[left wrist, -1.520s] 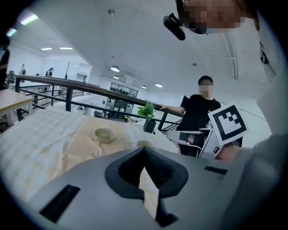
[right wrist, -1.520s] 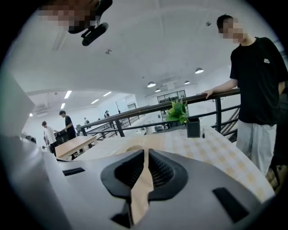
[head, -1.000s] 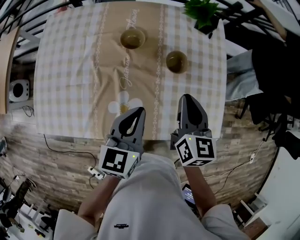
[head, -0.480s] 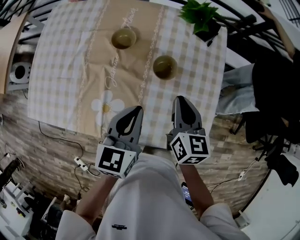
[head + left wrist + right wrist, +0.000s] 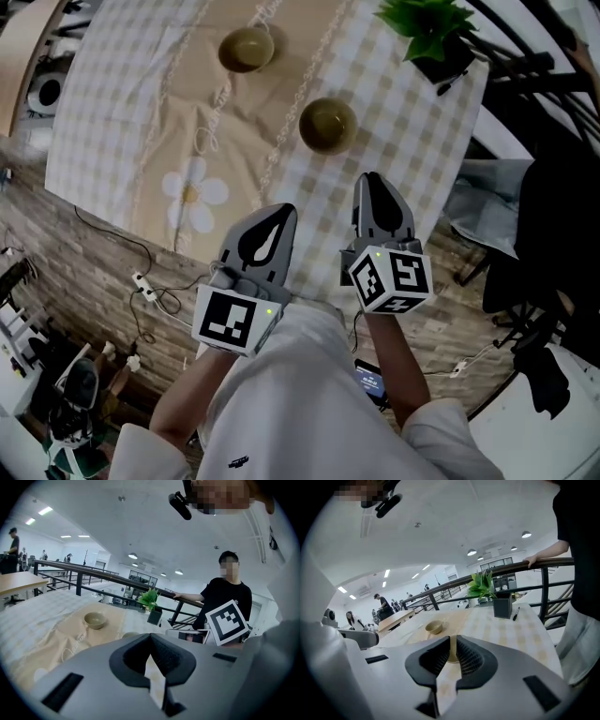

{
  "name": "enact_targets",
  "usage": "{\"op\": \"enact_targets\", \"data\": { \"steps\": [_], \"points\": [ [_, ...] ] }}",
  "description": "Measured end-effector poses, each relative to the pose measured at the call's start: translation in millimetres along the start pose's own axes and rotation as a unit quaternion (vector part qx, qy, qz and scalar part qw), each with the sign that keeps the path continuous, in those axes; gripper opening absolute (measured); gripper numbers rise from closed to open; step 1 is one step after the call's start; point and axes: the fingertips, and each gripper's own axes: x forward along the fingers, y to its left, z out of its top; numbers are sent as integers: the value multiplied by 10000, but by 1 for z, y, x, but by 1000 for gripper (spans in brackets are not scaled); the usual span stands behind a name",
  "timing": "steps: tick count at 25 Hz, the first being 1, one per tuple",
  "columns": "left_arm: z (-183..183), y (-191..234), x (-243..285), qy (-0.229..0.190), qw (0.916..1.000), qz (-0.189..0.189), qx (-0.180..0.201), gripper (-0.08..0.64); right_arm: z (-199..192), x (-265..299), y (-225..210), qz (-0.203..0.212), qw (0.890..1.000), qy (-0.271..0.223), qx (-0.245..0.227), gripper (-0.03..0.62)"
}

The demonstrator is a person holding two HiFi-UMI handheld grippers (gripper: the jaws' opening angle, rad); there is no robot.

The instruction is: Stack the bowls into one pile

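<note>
Two olive-green bowls sit apart on the checked tablecloth point(image 5: 112, 112). The far bowl point(image 5: 247, 49) rests on the tan middle strip and the near bowl point(image 5: 327, 125) at the strip's right edge. My left gripper point(image 5: 272, 217) hovers shut over the table's near edge with nothing in it. My right gripper point(image 5: 373, 183) is also shut and empty, just short of the near bowl. The left gripper view shows the far bowl point(image 5: 95, 619) and only the rim of the near bowl point(image 5: 130, 634) above the jaws. The right gripper view shows the far bowl point(image 5: 434, 627).
A potted green plant point(image 5: 431, 28) stands at the table's far right corner, with a pen point(image 5: 515, 613) beside its dark pot point(image 5: 502, 607). A person in black point(image 5: 225, 597) leans on the railing to the right. Cables point(image 5: 150, 286) lie on the floor below the table's near edge.
The head view has swung, so the table now sits turned and shifted up-left. Both grippers stay shut and empty; the right one is a little nearer the near bowl.
</note>
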Motion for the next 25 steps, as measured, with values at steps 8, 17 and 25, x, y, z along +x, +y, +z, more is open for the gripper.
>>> {"op": "enact_targets", "data": {
  "steps": [8, 17, 25],
  "points": [
    [-17, 5, 40, -44, 9993, 165, -326, 18, -13, 46, -20, 188, 9996, 177, 148, 38],
    [-43, 30, 76, 107, 9985, 234, -478, 18, -34, 84, -44, 94, 9989, 315, 344, 38],
    [-52, 47, 89, 118, 9978, 274, -586, 18, -47, 110, -50, -24, 9981, 406, 468, 40]
  ]
}}
